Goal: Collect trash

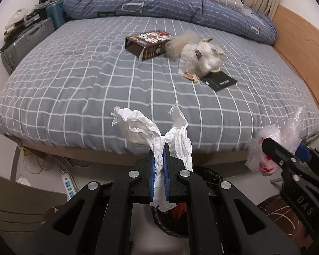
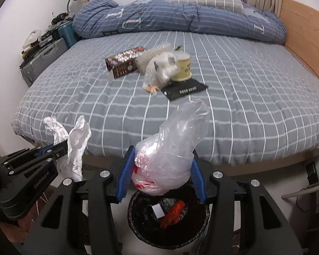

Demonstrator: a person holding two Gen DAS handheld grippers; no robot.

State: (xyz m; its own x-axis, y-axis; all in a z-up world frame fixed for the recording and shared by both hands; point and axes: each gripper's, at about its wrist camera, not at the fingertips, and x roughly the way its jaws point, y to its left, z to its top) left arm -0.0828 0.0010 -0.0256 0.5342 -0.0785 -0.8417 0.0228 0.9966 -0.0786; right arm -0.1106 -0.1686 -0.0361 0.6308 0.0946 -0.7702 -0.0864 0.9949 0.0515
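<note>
My left gripper (image 1: 159, 150) is shut on a crumpled white tissue (image 1: 138, 127), held in the air off the bed's front edge; the tissue (image 2: 74, 144) also shows in the right wrist view. My right gripper (image 2: 162, 159) is shut on a clear plastic bag with red print (image 2: 170, 155), held directly above a black-lined trash bin (image 2: 136, 216) that holds red and white scraps. On the bed lie a brown box (image 1: 148, 42), a white plastic bundle (image 1: 200, 57), a yellow cup (image 2: 182, 68) and a black card (image 1: 220, 82).
The grey checked bed (image 1: 74, 85) has a rolled blue duvet (image 1: 159, 2) and pillow at the back. A wooden headboard (image 1: 297, 48) stands right. Suitcases (image 1: 25, 40) stand at the far left. A power strip (image 1: 68, 184) lies on the floor.
</note>
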